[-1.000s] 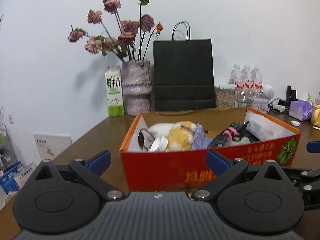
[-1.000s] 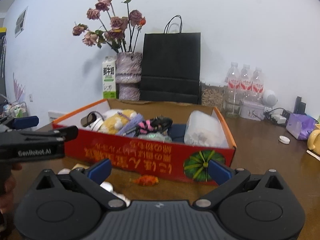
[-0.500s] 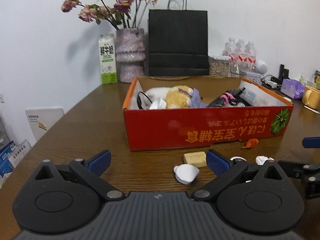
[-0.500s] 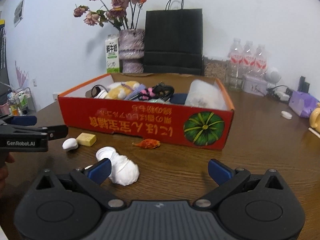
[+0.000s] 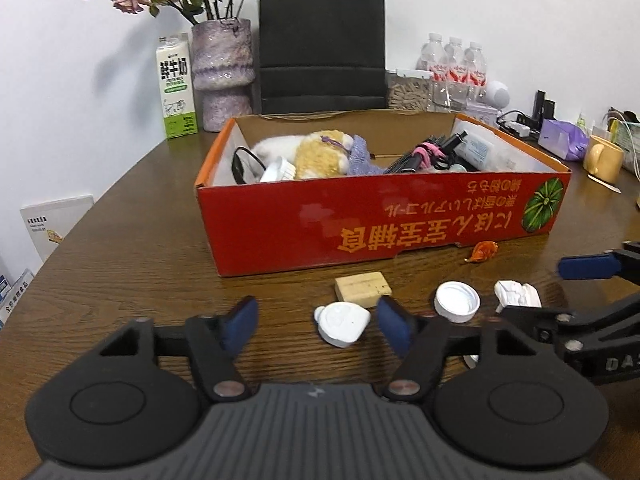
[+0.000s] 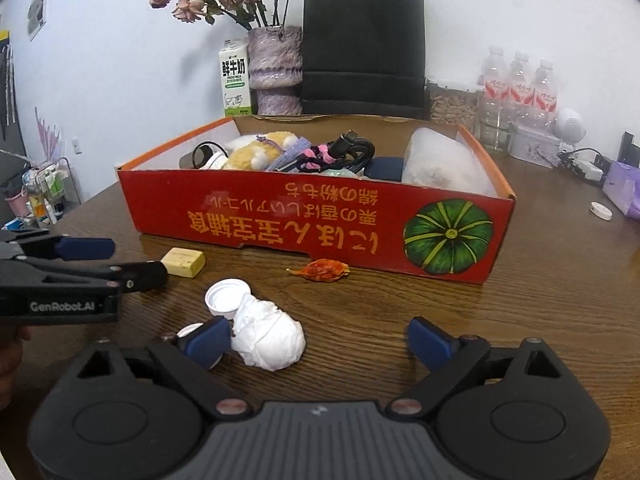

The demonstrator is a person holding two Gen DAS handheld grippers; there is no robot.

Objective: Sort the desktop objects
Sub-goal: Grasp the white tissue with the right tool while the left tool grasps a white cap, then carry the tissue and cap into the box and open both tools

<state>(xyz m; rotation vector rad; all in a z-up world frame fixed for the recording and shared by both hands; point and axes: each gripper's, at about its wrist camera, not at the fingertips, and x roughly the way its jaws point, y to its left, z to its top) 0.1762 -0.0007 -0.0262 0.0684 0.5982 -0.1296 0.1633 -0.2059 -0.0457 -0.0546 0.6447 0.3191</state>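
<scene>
The left tongs [image 5: 314, 322] are closing around a small white lid-like piece [image 5: 341, 323] on the counter [image 5: 132, 248], pads not yet touching; it looks light, rigid and slick, best pinched across its sides. The right tongs [image 6: 320, 344] are closing beside a crumpled white tissue wad [image 6: 269, 338], probably soft and weightless. Behind, the red box [image 6: 320, 224] holds a plush toy [image 6: 262, 151], cables and bags.

Probably home or small office: wooden table [image 5: 132, 240], flower vase [image 5: 222, 72], milk carton [image 5: 177, 87], water bottles [image 5: 454, 65].

Small white and tan items [image 5: 363, 289] lie before the red box [image 5: 376, 224].
</scene>
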